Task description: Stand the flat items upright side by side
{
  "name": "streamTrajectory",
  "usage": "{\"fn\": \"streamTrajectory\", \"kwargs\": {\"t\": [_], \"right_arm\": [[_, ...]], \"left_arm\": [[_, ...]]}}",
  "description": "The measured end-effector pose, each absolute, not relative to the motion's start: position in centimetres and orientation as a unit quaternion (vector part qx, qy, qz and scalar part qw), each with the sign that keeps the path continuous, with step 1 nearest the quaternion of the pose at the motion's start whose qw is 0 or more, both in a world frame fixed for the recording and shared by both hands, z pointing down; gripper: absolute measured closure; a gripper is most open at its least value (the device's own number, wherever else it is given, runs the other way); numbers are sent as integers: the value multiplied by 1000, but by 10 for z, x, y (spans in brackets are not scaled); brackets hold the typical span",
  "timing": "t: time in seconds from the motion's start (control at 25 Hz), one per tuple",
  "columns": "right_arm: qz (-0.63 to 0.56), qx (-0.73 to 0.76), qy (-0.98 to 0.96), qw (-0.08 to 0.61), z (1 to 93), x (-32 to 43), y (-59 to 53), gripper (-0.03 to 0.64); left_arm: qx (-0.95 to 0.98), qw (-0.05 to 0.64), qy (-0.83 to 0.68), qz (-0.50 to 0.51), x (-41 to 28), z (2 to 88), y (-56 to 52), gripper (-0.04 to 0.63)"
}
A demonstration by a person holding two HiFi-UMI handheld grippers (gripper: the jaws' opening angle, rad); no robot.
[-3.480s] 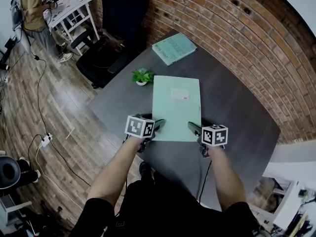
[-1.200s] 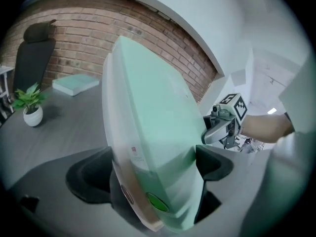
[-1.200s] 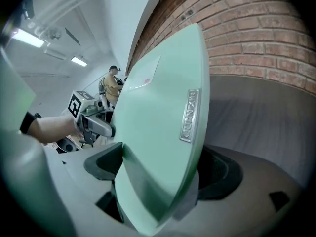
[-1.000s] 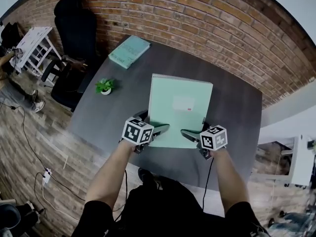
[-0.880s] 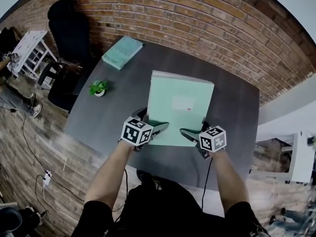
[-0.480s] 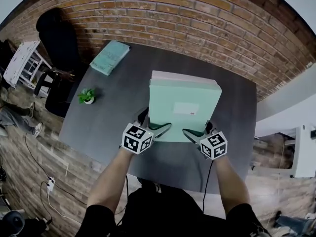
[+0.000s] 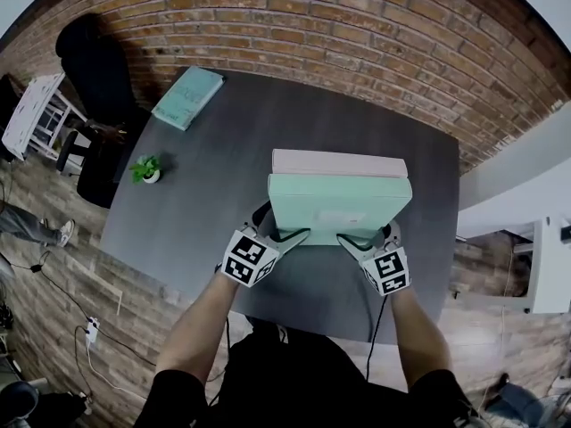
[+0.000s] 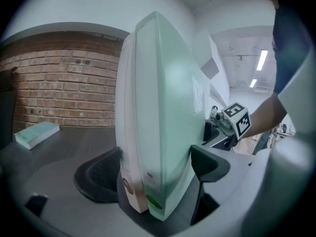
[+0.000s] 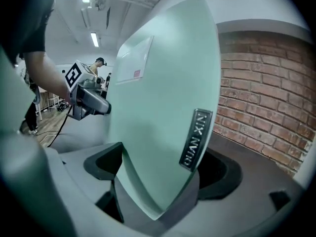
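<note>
Centrally, left gripper point(image 8: 154, 169) fingers point(image 8: 210, 163) are closing on the upright green file box point(image 7: 339, 203) and pink file box point(image 7: 339, 162); right gripper point(image 9: 160, 169) fingers point(image 9: 104, 164), wide-spread, pinch the green one

— Any print legible?
— One item. The green binder point(image 9: 163, 107) carries a small metal plate point(image 9: 196, 138) near its edge. It reads "QUAN XIN", lettered along the plate's length.
— The white label point(image 9: 136, 58) on its cover?
— Small red print low on it, too small to read.
— The teal book point(image 7: 187, 96) near the wall?
— Cover blurred, nothing legible.
</note>
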State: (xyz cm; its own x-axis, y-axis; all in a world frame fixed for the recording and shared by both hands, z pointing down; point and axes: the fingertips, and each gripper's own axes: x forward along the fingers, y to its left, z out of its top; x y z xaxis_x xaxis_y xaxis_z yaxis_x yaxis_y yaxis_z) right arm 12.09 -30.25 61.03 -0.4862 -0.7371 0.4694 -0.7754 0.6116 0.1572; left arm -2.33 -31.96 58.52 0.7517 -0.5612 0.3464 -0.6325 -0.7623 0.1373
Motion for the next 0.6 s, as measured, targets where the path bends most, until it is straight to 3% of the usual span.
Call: {"fn": "streamTrajectory", "kwargs": {"t": [0.28,0.6], "right_arm": [[64,425,-863,265,625,126,-271,144],[104,415,-868,253,622,130,-273,145]], "left_arm": [[932,93,-285,202,-25,591,-283,126],[925,106,-297,213,-23,594,-278,149]]}}
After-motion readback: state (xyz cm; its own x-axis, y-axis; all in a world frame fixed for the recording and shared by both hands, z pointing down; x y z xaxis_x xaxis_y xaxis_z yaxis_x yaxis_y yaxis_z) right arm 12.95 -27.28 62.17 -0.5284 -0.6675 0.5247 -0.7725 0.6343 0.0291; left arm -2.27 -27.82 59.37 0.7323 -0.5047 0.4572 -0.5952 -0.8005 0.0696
